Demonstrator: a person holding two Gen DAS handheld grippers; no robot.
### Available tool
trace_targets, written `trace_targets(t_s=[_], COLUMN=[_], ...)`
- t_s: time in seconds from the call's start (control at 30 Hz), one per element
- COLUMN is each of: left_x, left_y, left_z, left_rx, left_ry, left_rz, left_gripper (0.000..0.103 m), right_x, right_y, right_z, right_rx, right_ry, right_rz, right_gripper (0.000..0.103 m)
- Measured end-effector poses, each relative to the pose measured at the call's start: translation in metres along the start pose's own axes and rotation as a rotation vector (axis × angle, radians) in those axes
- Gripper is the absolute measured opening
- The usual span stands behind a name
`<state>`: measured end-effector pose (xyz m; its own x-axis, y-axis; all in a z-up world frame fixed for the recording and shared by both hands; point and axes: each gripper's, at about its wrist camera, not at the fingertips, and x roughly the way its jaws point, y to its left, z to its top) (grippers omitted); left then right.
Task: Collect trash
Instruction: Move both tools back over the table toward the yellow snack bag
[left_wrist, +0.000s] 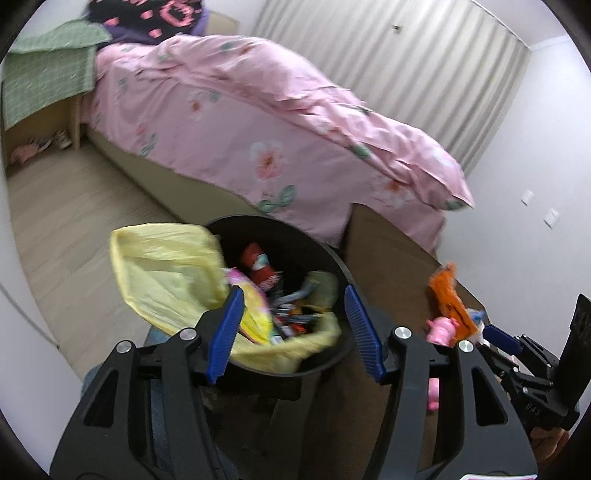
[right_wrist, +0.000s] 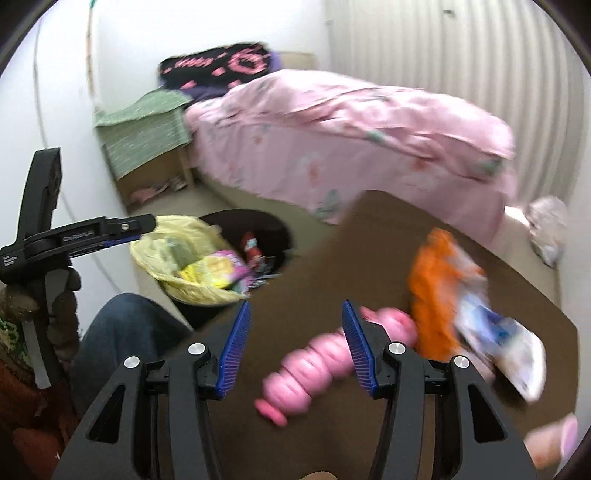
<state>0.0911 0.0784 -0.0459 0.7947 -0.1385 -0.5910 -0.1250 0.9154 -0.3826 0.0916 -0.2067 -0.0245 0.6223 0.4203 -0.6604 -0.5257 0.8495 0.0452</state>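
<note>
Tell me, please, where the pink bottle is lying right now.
In the right wrist view the pink bottle lies on the brown table, low and centre, just left of the orange packet.

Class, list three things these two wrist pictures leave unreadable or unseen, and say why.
- Orange wrapper: print unreadable, motion blur, right wrist view.
- Black bin: lower contents hidden under the yellow bag and piled trash, left wrist view.
- Pink bottle: far end hidden behind the right hand-held gripper finger.
</note>
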Motion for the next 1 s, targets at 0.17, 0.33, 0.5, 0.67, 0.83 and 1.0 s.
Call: trace_targets(t_s=[0.17,0.33,0.5,0.67,0.83,1.0], left_x=[-0.002,0.007,0.016,0.031,0.057,0.082], left_y=[-0.042,-0.092,-0.137,-0.182,-0.220,-0.252], left_z=[-0.005,-0.020,-0.035,-0.051,-0.063,-0.070], left_rx=[0.091,0.220,0.311,0.417,0.494,0.567], left_ry=[0.005,0.050,0.088,0.116,0.157,0.177], left_rz=[-0.039,-0.114,-0.204,-0.286,-0.343,-0.332], left_gripper=[0.055,0.057,0.057,0.060,0.060,0.060], right_x=[-0.046,-0.082,-0.109,-0.122,-0.118,-0.113], right_y=[-0.041,-0.070,-0.096,-0.117,-0.129,-0.135], right_z=[-0.033,-0.066,-0.091,-0.113,-0.129,-0.144], right_rx=[0.100,0.146,0.221,0.269,0.303,0.309], right_ry=[-0.048,-0.067,-0.100,-0.121,-0.084,-0.049], right_rz=[-0.103,-0.207,-0.263,-0.276,-0.274,-0.306], right_gripper=[0.048,0.050,0.057,0.061,0.061,0.061])
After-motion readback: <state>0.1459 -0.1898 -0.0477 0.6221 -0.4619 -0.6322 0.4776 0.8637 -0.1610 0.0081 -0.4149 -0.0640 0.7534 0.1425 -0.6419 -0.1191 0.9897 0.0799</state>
